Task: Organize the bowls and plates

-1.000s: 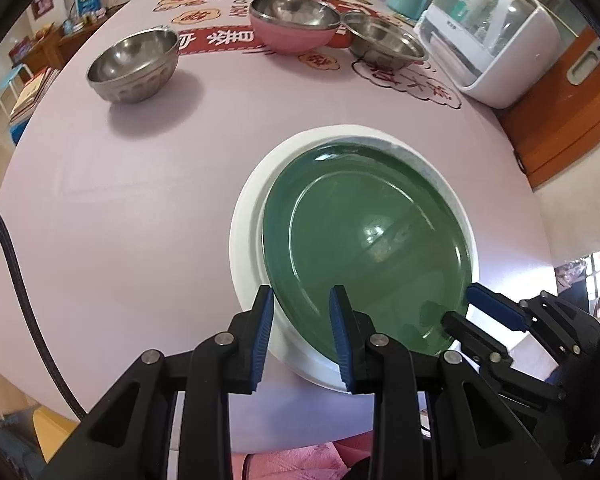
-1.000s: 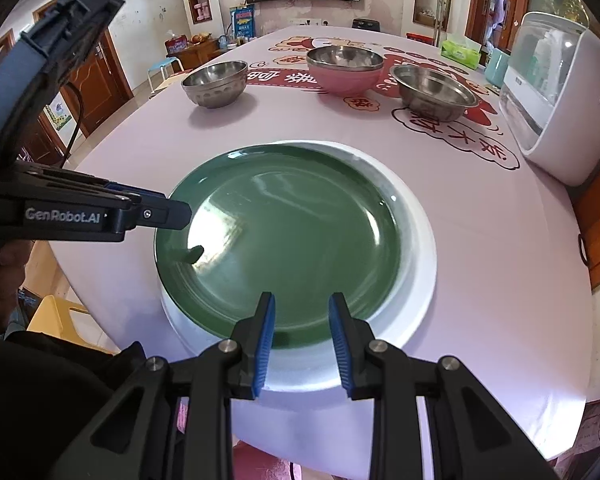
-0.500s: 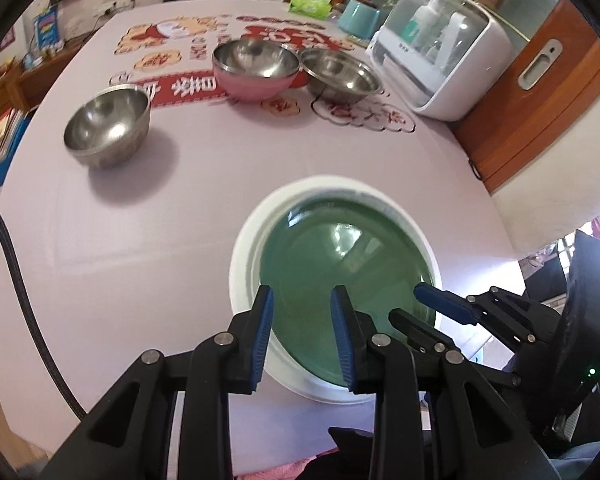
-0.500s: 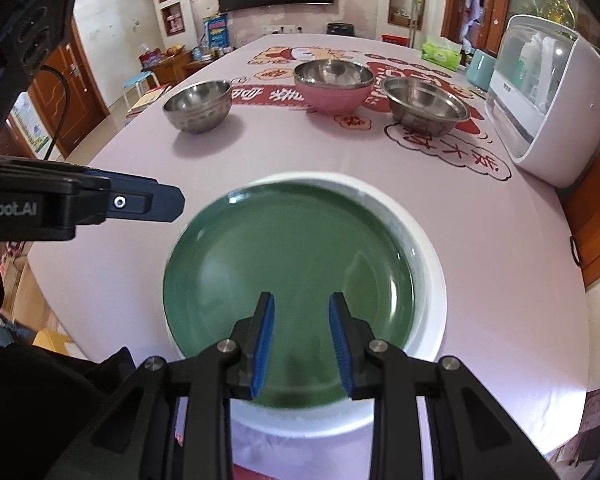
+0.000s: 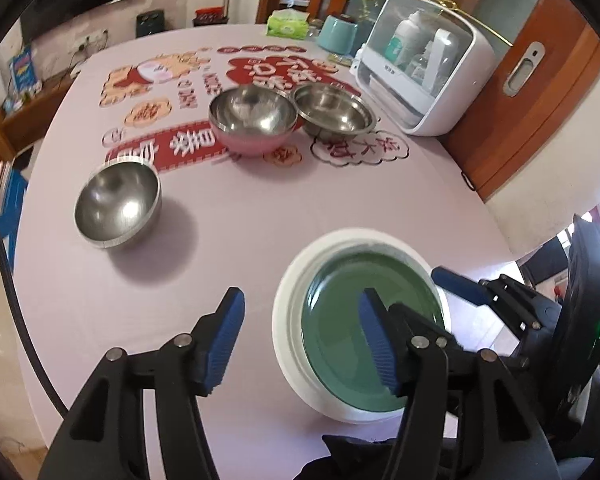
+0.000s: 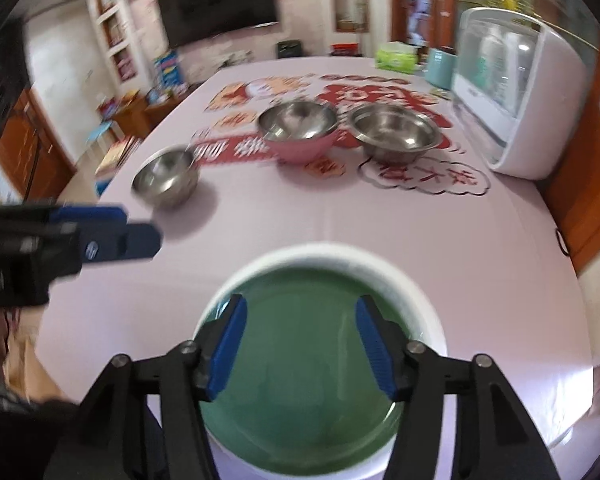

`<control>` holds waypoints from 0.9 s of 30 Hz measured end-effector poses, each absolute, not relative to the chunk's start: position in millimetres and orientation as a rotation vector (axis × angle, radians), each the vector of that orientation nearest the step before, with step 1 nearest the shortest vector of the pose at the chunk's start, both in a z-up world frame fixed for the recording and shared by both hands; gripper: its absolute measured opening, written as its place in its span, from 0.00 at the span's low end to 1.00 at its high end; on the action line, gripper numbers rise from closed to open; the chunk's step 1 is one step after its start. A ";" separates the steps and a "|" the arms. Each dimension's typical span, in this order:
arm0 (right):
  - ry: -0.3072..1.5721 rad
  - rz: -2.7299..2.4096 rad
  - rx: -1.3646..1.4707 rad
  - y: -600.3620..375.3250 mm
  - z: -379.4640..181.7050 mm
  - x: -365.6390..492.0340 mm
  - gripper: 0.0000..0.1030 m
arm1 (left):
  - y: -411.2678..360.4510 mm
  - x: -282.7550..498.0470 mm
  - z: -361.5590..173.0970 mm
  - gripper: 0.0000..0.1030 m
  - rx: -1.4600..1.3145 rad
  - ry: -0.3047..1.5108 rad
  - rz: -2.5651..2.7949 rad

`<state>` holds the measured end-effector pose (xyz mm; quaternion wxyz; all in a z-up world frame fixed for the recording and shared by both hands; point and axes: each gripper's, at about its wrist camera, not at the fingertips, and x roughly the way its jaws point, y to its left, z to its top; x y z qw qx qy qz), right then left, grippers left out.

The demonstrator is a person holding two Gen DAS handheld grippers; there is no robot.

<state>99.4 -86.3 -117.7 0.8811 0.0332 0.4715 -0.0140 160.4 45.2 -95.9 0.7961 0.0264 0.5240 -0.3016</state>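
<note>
A green plate point(image 5: 340, 308) lies on a larger white plate point(image 5: 288, 300) near the table's front edge; both also show in the right wrist view, green plate point(image 6: 300, 344) on white plate point(image 6: 340, 256). My left gripper point(image 5: 300, 336) is open and empty above the table, left of the plates. My right gripper point(image 6: 300, 344) is open and empty above the green plate. Further back stand a small steel bowl point(image 5: 118, 204), a pink bowl with steel inside point(image 5: 252, 120) and a wide steel bowl point(image 5: 334, 110).
A white cabinet with bottles point(image 5: 424, 64) stands at the table's right side. A tissue pack point(image 5: 288, 24) and a teal container point(image 5: 338, 32) sit at the far edge. A wooden door point(image 5: 540, 80) is to the right.
Both grippers have opened wide and pulled back and up from the plates. The left gripper has shifted left off the plates. The stacked plates stay on the table.
</note>
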 end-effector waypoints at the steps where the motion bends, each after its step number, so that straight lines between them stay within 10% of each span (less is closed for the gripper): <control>1: 0.979 -0.047 0.089 -89.9 -115.0 102.7 0.59 | 44.7 164.4 -93.5 0.59 0.060 1.121 -0.654; 27: 1.006 -0.048 0.364 -237.5 -84.6 191.7 0.60 | -32.3 231.7 -77.1 0.68 -0.116 1.183 -0.442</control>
